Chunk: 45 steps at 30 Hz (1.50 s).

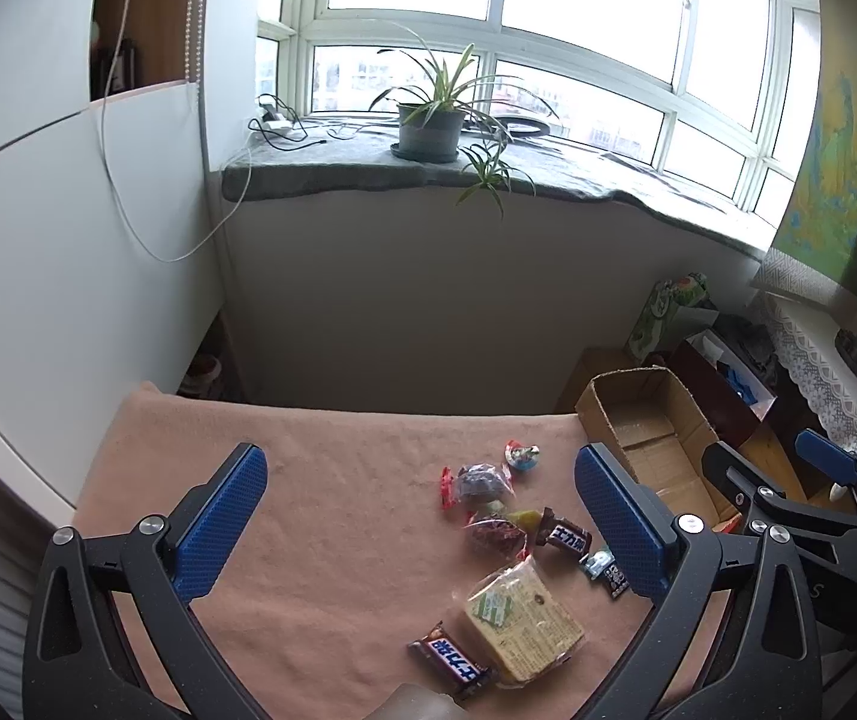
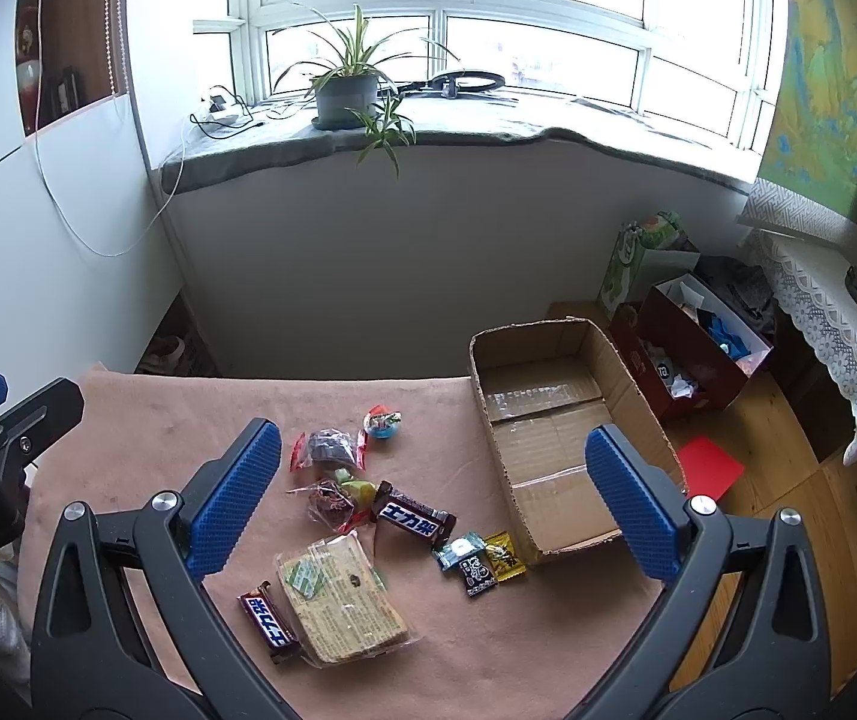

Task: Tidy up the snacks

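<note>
Snacks lie scattered on the pink cloth (image 2: pixel 488 648) ahead of both grippers, and the right gripper (image 2: pixel 434 498), jaws spread wide and holding nothing, frames a chocolate bar (image 2: pixel 413 519) whose long axis runs across its fingers. Just right of it stands the empty cardboard box (image 2: pixel 548 450), so the right hand looks nearer. The left gripper (image 1: pixel 422 525) hovers released above the same pile.
</note>
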Each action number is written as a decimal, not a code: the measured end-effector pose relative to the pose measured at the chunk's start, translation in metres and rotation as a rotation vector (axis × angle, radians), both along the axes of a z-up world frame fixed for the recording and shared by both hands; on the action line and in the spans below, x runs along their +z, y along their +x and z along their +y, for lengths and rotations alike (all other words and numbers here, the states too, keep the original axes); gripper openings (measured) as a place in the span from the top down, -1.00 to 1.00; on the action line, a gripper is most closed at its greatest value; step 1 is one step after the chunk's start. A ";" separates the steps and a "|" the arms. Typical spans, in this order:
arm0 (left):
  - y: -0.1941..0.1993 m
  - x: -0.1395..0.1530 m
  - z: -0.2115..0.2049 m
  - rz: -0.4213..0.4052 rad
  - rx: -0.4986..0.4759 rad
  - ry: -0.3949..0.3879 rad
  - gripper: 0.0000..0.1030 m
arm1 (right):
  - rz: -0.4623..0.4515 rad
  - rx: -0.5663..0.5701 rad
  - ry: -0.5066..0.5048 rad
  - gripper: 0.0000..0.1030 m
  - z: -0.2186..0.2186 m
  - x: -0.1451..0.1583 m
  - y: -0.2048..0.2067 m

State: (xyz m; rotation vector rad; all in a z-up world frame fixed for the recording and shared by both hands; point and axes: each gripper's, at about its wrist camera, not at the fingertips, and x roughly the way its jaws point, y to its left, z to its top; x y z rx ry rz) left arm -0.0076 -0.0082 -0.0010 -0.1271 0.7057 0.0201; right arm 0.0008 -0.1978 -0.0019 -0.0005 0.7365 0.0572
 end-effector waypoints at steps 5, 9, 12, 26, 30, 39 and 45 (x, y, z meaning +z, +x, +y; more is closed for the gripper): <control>0.003 -0.005 0.001 0.021 0.001 -0.014 -0.98 | 0.026 0.011 0.018 -1.00 -0.002 -0.006 0.004; 0.007 -0.013 0.009 0.054 -0.003 -0.059 -0.98 | 0.061 0.024 0.057 -1.00 -0.010 -0.018 0.008; 0.010 -0.021 0.020 0.080 0.011 -0.096 -0.98 | 0.101 0.058 0.099 -1.00 -0.019 -0.032 0.010; 0.024 -0.102 0.037 0.355 -0.048 -0.343 -0.31 | 0.413 0.200 0.198 -0.68 -0.013 -0.127 0.013; 0.027 -0.132 0.029 0.480 -0.102 -0.455 -0.28 | 0.509 0.197 0.253 -0.63 -0.011 -0.156 0.010; 0.049 -0.159 0.013 0.580 -0.202 -0.470 0.06 | 0.670 0.145 0.420 -0.26 -0.019 -0.206 0.001; 0.067 -0.175 0.000 0.613 -0.256 -0.435 0.19 | 0.722 0.143 0.501 -0.06 -0.016 -0.221 0.007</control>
